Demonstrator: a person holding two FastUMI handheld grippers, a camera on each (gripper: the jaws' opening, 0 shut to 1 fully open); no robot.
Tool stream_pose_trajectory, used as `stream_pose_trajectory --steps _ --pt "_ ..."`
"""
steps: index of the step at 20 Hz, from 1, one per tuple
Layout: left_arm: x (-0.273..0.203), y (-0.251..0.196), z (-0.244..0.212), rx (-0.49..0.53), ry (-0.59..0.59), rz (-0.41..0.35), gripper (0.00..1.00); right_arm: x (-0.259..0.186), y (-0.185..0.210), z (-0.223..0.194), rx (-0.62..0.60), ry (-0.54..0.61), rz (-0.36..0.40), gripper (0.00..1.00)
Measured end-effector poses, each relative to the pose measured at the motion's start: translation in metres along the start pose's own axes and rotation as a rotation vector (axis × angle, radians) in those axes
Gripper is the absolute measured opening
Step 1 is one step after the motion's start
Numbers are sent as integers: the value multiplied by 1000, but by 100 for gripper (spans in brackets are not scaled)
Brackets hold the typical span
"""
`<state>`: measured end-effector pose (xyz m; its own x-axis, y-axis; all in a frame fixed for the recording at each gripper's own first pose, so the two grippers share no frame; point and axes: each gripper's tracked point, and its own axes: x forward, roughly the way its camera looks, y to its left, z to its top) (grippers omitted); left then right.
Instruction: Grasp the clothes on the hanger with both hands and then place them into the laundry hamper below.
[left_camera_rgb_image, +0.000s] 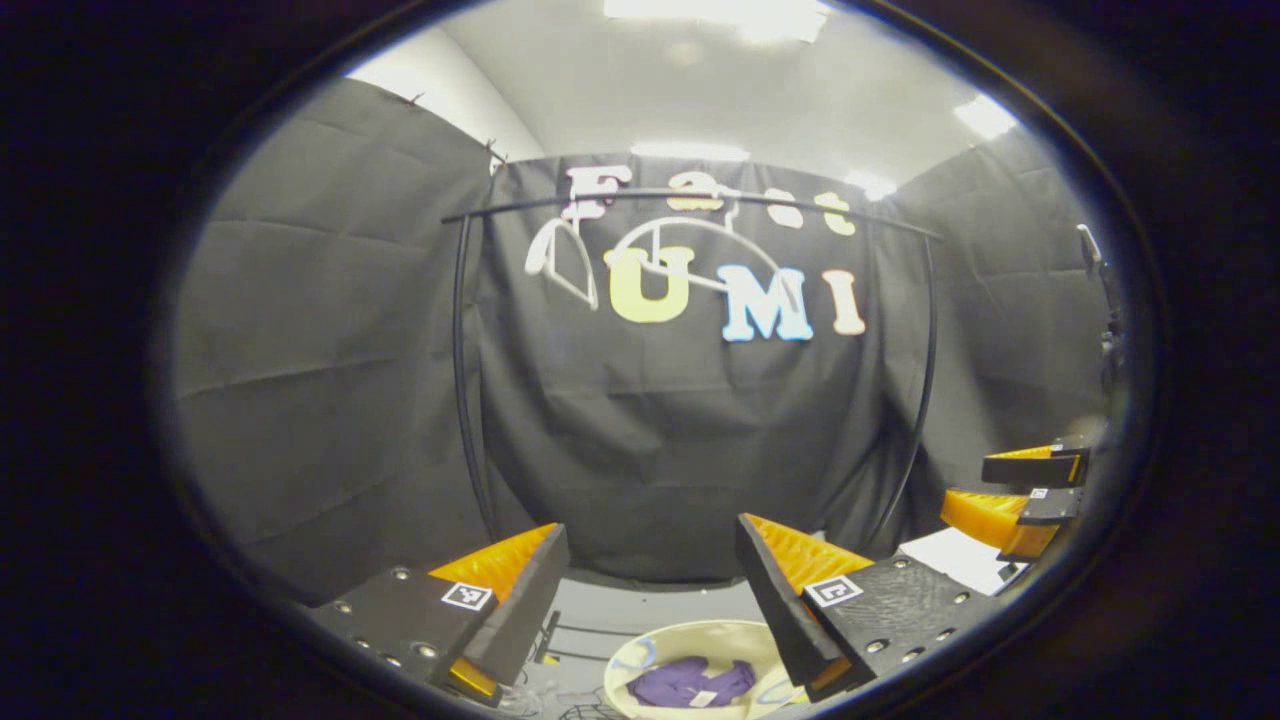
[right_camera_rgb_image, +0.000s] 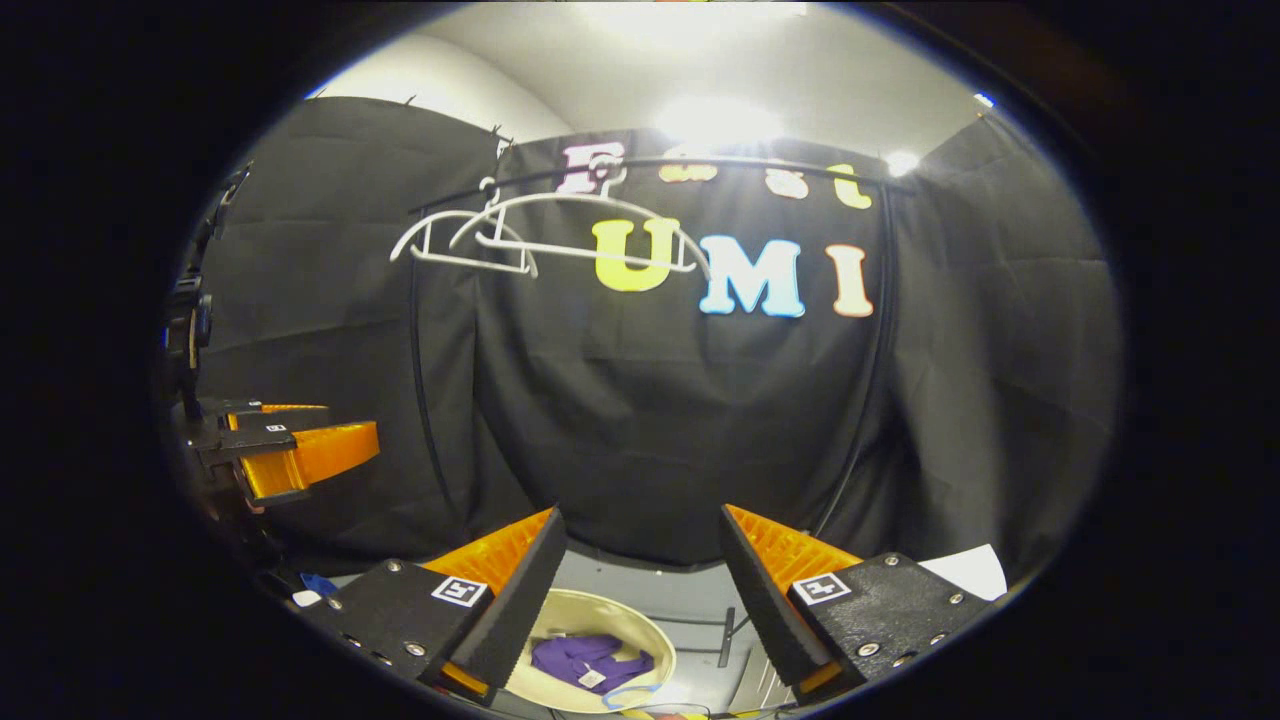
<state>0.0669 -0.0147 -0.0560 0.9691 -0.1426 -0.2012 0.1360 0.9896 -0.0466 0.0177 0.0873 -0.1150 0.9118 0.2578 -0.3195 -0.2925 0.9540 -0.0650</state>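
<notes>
The left gripper (left_camera_rgb_image: 652, 560) is held level, facing forward, its two fingers spread wide apart with nothing between them. The right gripper (right_camera_rgb_image: 640, 550) is posed the same way, fingers parted and gripping nothing. Each gripper appears off to the side in the other's view.

Right gripper view. The right gripper (right_camera_rgb_image: 640, 560) occupies the lower foreground, its two orange-and-black fingers (right_camera_rgb_image: 510, 580) spread wide apart with nothing between them. Below the gap, on the floor, stands the cream laundry hamper (right_camera_rgb_image: 640, 625), with purple clothes (right_camera_rgb_image: 588, 660) lying inside it. Above, a black rail (right_camera_rgb_image: 700, 162) carries two bare white hangers (right_camera_rgb_image: 560, 235), side by side. At the left edge, the left gripper (right_camera_rgb_image: 290, 445) is visible, its fingers close together; its exact state cannot be judged.
</notes>
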Motion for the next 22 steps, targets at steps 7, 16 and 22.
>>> stream_pose_trajectory --steps 7,16,22 --pt "-63 -14 95 3 -152 17 97 -70 -46 68 23 -183 -97 94" --pt "-131 -1 135 45 -233 71 100 -130 -64 87 51 -271 -182 94" --pt "-146 5 140 59 -252 95 100 -136 -70 80 66 -270 -212 94"
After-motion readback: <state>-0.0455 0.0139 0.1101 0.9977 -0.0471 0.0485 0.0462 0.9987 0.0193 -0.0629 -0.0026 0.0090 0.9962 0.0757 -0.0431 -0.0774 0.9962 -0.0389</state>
